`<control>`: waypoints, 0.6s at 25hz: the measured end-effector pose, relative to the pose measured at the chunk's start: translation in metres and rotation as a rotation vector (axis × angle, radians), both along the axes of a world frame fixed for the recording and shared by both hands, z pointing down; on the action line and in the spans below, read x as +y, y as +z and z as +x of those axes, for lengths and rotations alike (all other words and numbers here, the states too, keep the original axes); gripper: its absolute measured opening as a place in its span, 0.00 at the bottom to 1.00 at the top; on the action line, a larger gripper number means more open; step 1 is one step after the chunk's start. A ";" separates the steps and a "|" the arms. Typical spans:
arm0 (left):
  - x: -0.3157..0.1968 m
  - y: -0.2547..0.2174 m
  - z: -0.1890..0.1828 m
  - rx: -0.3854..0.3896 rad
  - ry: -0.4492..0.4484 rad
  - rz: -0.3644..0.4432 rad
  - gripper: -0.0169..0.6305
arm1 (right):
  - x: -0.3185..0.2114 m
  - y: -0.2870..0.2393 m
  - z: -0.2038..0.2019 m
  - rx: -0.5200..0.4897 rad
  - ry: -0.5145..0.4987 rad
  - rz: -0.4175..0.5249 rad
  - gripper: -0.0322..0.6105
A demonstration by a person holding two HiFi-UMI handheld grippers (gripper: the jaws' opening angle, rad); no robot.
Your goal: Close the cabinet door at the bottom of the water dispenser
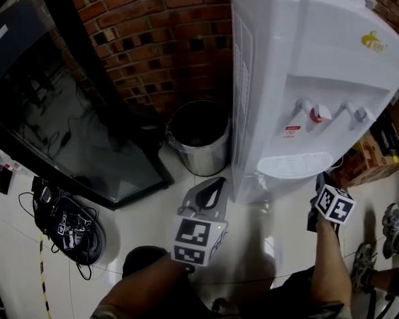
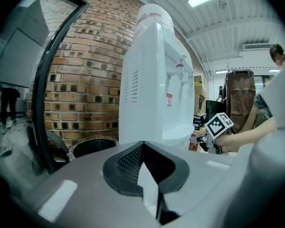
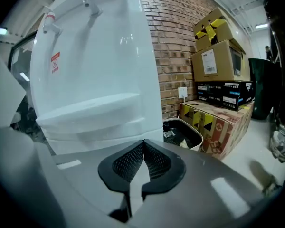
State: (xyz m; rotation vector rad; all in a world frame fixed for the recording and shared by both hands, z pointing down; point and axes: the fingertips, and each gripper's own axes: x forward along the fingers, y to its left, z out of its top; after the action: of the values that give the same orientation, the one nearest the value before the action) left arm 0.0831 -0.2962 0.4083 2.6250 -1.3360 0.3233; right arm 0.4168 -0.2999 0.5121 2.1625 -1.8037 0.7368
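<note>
The white water dispenser point(image 1: 306, 78) stands against the brick wall, with two taps and a drip tray on its front. Its bottom cabinet door is hidden under the drip tray in the head view and cannot be made out in the gripper views. My left gripper point(image 1: 211, 193) is shut and empty, just off the dispenser's lower left corner, facing its side point(image 2: 152, 80); its tips point(image 2: 142, 145) meet. My right gripper point(image 1: 321, 180) sits low beside the drip tray, also shut on nothing point(image 3: 143, 142), pointing at the lower front point(image 3: 95, 127).
A steel trash can point(image 1: 199, 138) stands left of the dispenser. A dark glass panel point(image 1: 73, 131) leans further left, with cables and a device point(image 1: 70, 228) on the floor. Cardboard boxes point(image 3: 218, 56) and a small bin point(image 3: 183, 132) are on the right. Someone's shoes point(image 1: 392, 221) are nearby.
</note>
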 end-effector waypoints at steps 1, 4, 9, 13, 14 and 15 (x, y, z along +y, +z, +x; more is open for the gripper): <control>0.000 -0.002 0.003 0.002 0.006 0.006 0.03 | -0.001 -0.001 0.000 0.004 -0.005 -0.003 0.05; 0.006 -0.010 0.012 -0.009 0.034 0.030 0.03 | 0.000 -0.010 -0.003 0.023 -0.007 0.002 0.05; 0.017 -0.015 0.006 -0.009 0.035 0.042 0.03 | 0.012 -0.054 -0.024 0.075 -0.017 0.054 0.05; 0.028 -0.026 -0.002 0.014 0.030 0.057 0.03 | 0.029 -0.092 -0.054 0.133 -0.079 0.113 0.05; 0.033 -0.029 -0.003 0.018 0.031 0.063 0.03 | 0.035 -0.103 -0.065 0.147 -0.100 0.135 0.05; 0.037 -0.032 -0.005 0.024 0.032 0.068 0.03 | 0.042 -0.113 -0.075 0.153 -0.121 0.155 0.05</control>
State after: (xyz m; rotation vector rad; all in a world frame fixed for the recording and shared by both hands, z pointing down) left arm 0.0780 -0.2590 0.3767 2.6993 -1.3205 0.2542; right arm 0.3418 -0.2583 0.3994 2.1142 -1.9466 0.4058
